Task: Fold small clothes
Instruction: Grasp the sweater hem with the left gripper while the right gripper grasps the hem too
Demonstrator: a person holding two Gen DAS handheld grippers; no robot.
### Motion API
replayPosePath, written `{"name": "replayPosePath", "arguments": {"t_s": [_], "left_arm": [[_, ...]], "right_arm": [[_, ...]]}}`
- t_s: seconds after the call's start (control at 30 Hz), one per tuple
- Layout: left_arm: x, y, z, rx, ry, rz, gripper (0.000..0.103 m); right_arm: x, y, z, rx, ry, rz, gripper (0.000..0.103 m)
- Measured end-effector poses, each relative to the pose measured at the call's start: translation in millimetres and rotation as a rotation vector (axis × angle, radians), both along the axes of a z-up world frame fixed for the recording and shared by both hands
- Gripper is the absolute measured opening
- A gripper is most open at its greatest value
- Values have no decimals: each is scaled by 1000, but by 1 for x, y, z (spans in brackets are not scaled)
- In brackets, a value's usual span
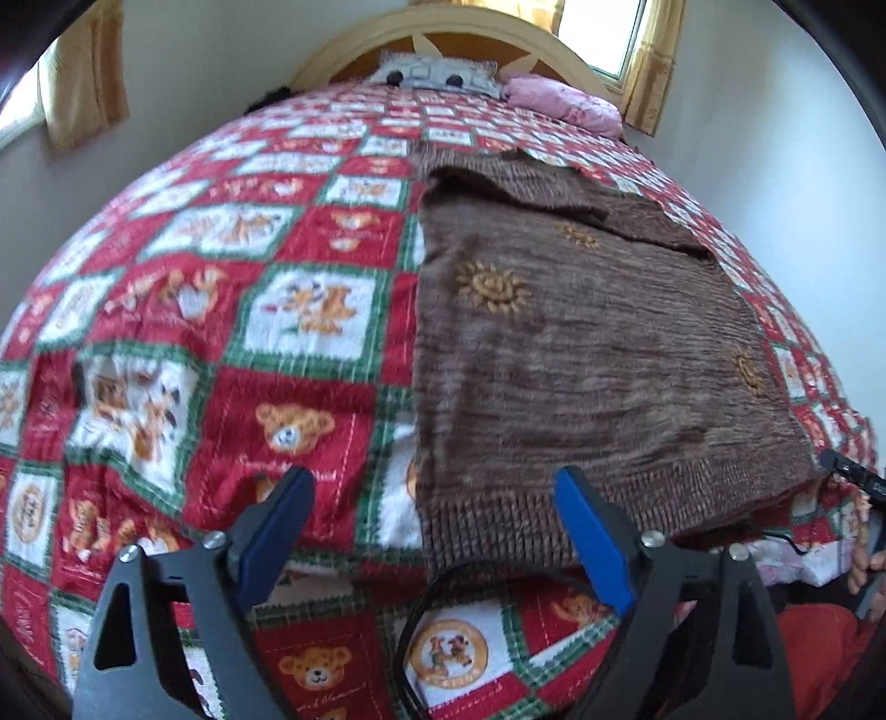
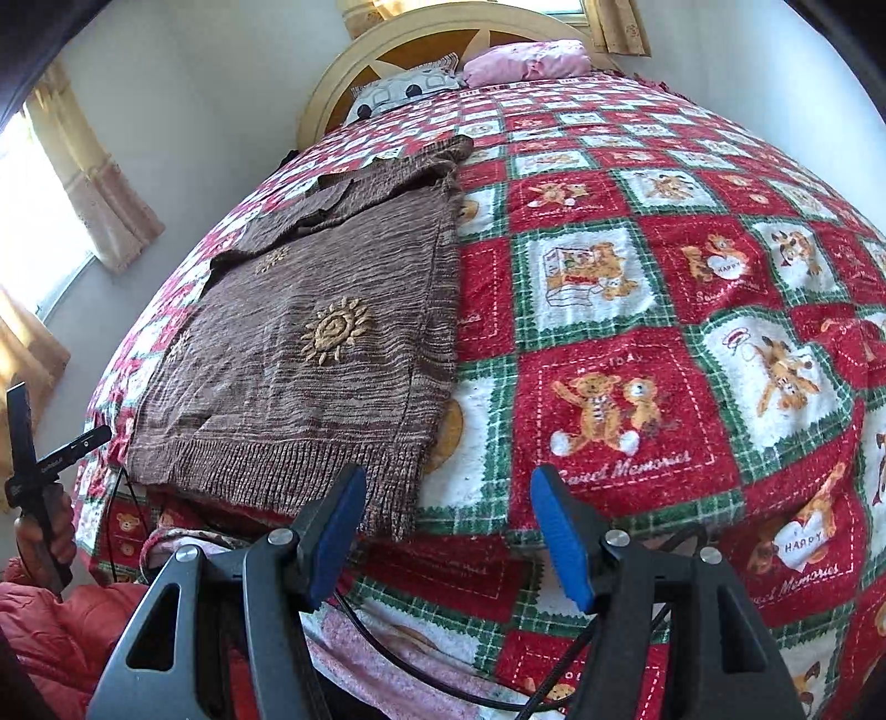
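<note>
A brown knit sweater [image 1: 581,343] with embroidered orange suns lies flat on the bed, its ribbed hem toward me at the near edge. In the left wrist view my left gripper [image 1: 434,479] hangs open just above the hem's left corner, blue pads wide apart, with nothing pressed between them. In the right wrist view the sweater [image 2: 310,343] is at the left. My right gripper [image 2: 449,476] is open over the hem's right corner and the quilt beside it, and holds nothing. A sleeve lies folded across the sweater's far part.
A red, green and white teddy-bear quilt [image 2: 637,399] covers the bed. A grey pillow [image 1: 437,72] and a pink one [image 1: 565,102] lie at the wooden headboard [image 2: 421,33]. Curtained windows flank the bed. A black cable [image 1: 421,620] and red cloth [image 2: 61,626] sit below the bed's near edge.
</note>
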State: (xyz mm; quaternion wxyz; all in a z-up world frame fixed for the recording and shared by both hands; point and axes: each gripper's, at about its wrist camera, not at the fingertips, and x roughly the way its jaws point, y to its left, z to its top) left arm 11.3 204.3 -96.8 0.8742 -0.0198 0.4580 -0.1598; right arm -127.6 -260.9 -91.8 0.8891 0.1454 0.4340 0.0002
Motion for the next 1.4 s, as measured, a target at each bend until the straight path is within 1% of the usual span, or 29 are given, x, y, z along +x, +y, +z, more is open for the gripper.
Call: {"name": "replayPosePath", "arguments": {"t_s": [0.1, 0.2, 0.3, 0.37, 0.4, 0.43, 0.47, 0.5, 0.57, 0.6, 0.67, 0.73, 0.8, 0.83, 0.87, 0.9, 0.93, 0.97, 1.0, 1.03, 1.07, 1.13, 1.2, 1.27, 1.37, 1.4], "left_arm": [[0, -3, -9, 7, 11, -21, 90], [1, -11, -19, 10, 15, -66, 85], [7, -15, -31, 5, 39, -74, 76], [6, -17, -30, -16, 23, -92, 68], [5, -18, -28, -36, 27, -110, 57], [4, -19, -27, -61, 41, -131, 51], [3, -21, -26, -76, 48, -146, 50], [1, -23, -26, -75, 46, -152, 50], [-2, -24, -26, -60, 34, -151, 47], [-2, -24, -26, -63, 33, -148, 44], [-1, -21, -25, -86, 44, -138, 43], [0, -18, -26, -110, 61, -126, 32], [3, -16, -28, -115, 71, -118, 28], [3, -17, -27, -113, 73, -116, 25], [3, -18, -28, -112, 76, -115, 24], [3, -18, -28, -113, 81, -115, 21], [3, -19, -28, -115, 83, -116, 17], [3, -19, -27, -119, 85, -121, 15], [2, -20, -25, -119, 84, -124, 14], [1, -21, -24, -118, 84, -129, 13], [1, -23, -23, -113, 81, -133, 13], [2, -25, -20, -112, 85, -130, 12], [4, -23, -14, -145, 94, -126, 12], [9, -20, -6, -202, 108, -124, 12], [26, -24, 10, -233, 108, -119, 12], [34, -26, 16, -245, 107, -117, 12]], "right_arm": [[5, 3, -1, 10, -1, 3, 63], [7, 9, -2, -9, -2, 24, 63], [10, 14, -3, -42, -6, 35, 63], [12, 16, -5, -55, -6, 44, 63], [13, 17, -5, -62, -14, 47, 63], [14, 17, -5, -65, -12, 49, 63], [13, 17, -5, -66, -11, 52, 63], [13, 19, -5, -53, -9, 66, 63], [12, 23, -4, -23, -8, 98, 63], [12, 25, -5, -17, -7, 107, 63], [14, 30, -5, -31, -6, 120, 63], [16, 35, -6, -65, -4, 126, 63], [18, 39, -7, -84, 0, 131, 63], [19, 41, -7, -82, 0, 142, 59], [21, 45, -8, -87, 2, 158, 52], [22, 48, -9, -114, 8, 169, 38], [23, 52, -9, -148, 14, 180, 31], [24, 56, -9, -188, 22, 197, 28], [25, 57, -9, -195, 28, 209, 20], [25, 55, -8, -172, 35, 219, 9], [26, 52, -8, -123, 42, 221, 8], [27, 45, -7, -77, 46, 207, 8], [27, 40, -2, -17, 34, 207, 7], [28, 33, 11, 63, -1, 209, 7], [42, 25, 35, 169, -48, 216, 7], [48, 23, 40, 190, -58, 214, 7]]}}
